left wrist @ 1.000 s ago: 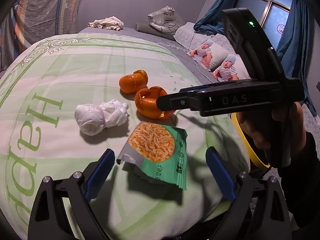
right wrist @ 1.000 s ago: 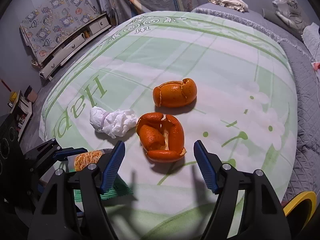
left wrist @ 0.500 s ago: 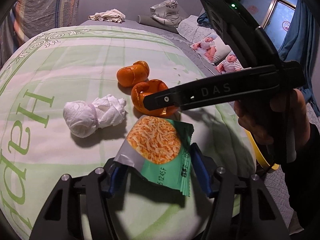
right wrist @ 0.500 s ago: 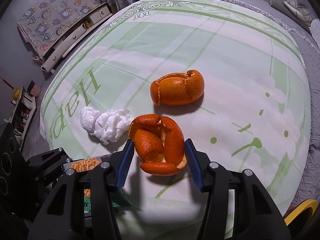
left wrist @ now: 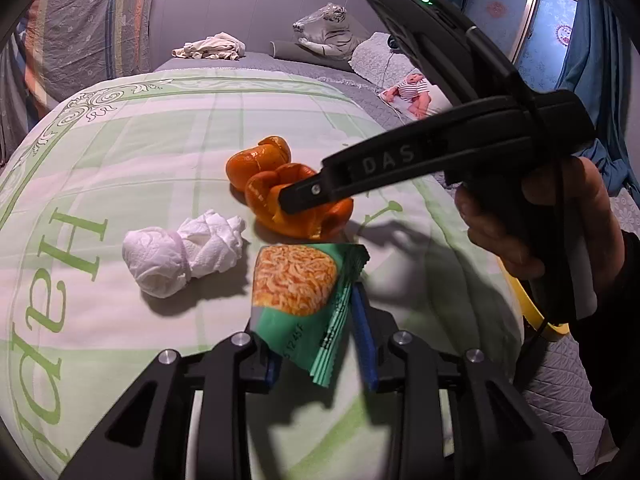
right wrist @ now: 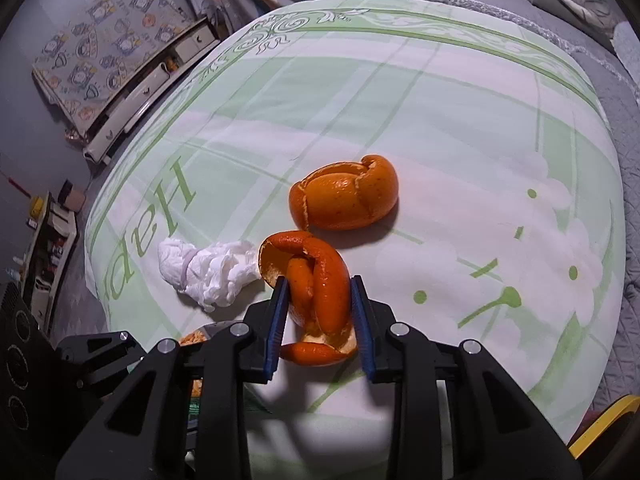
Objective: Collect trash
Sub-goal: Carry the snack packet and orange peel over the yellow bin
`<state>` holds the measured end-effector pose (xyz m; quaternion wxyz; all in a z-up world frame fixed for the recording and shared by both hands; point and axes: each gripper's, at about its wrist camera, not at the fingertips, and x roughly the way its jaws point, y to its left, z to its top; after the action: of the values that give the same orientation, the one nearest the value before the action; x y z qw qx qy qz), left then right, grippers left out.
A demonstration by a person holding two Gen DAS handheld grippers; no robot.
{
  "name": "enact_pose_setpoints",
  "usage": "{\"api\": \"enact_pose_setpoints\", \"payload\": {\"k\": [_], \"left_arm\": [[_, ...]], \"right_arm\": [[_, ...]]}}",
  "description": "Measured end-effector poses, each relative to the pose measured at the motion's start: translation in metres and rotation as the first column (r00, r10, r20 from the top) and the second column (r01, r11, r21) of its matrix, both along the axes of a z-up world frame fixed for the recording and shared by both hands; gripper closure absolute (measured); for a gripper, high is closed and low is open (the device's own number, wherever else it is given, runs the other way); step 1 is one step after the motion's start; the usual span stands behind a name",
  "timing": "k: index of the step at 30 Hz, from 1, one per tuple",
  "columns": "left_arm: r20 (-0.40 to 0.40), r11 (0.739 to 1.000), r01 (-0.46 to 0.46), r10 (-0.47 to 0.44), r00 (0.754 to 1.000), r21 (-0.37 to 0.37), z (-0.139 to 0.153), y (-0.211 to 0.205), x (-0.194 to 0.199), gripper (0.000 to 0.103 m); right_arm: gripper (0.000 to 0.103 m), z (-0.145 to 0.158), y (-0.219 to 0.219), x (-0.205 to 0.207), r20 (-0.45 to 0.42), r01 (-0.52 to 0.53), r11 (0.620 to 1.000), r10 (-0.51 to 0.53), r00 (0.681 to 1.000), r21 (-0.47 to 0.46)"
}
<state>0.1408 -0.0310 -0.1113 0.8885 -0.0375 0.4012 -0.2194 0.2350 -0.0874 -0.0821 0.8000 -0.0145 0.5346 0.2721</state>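
Both grippers' fingers have just been closing: left gripper (left wrist: pixel 318 344) pinches the green noodle-print snack wrapper (left wrist: pixel 308 304), right gripper (right wrist: pixel 320 320) squeezes the curled orange peel (right wrist: pixel 316 292) between its blue fingers (right wrist: pixel 277 324)

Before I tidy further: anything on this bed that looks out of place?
Yes: litter on the green quilt: two orange peels, a crumpled tissue and a torn snack wrapper. The peel nearer the camera and the wrapper are already between closing tongs.

dim indoor light from above and behind the cameras, casting soft dark shadows on the green-and-white patterned bedspread (left wrist: pixel 152 152). both fisheye views bend strongly, with black vignetted corners. the centre is sharp; the edges soften.
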Motion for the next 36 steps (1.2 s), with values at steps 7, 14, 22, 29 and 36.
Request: {"api": "enact_pose_setpoints", "payload": {"k": [7, 14, 22, 29, 36], "left_arm": [[0.035, 1.000, 0.004, -0.004, 0.999, 0.000, 0.009, 0.005, -0.007, 0.077], [0.093, 1.000, 0.002, -0.002, 0.996, 0.000, 0.026, 0.006, -0.022, 0.078], [0.136, 1.000, 0.008, -0.007, 0.991, -0.006, 0.043, 0.007, -0.029, 0.080], [0.175, 0.999, 0.034, -0.033, 0.984, 0.001, 0.057, -0.005, -0.037, 0.080], [0.189, 0.997, 0.072, -0.071, 0.979, 0.000, 0.070, -0.022, -0.033, 0.080]], "right_arm": [[0.075, 0.014, -0.013, -0.004, 0.031, 0.037, 0.999, -0.038, 0.999, 0.034], [0.075, 0.031, -0.025, -0.009, 0.063, 0.066, 0.996, -0.070, 0.996, 0.063], [0.075, 0.050, -0.045, -0.018, 0.100, 0.109, 0.990, -0.118, 0.988, 0.093], [0.075, 0.068, -0.072, -0.032, 0.143, 0.161, 0.979, -0.178, 0.974, 0.122], [0.075, 0.082, -0.112, -0.043, 0.169, 0.226, 0.962, -0.251, 0.953, 0.150]]}}
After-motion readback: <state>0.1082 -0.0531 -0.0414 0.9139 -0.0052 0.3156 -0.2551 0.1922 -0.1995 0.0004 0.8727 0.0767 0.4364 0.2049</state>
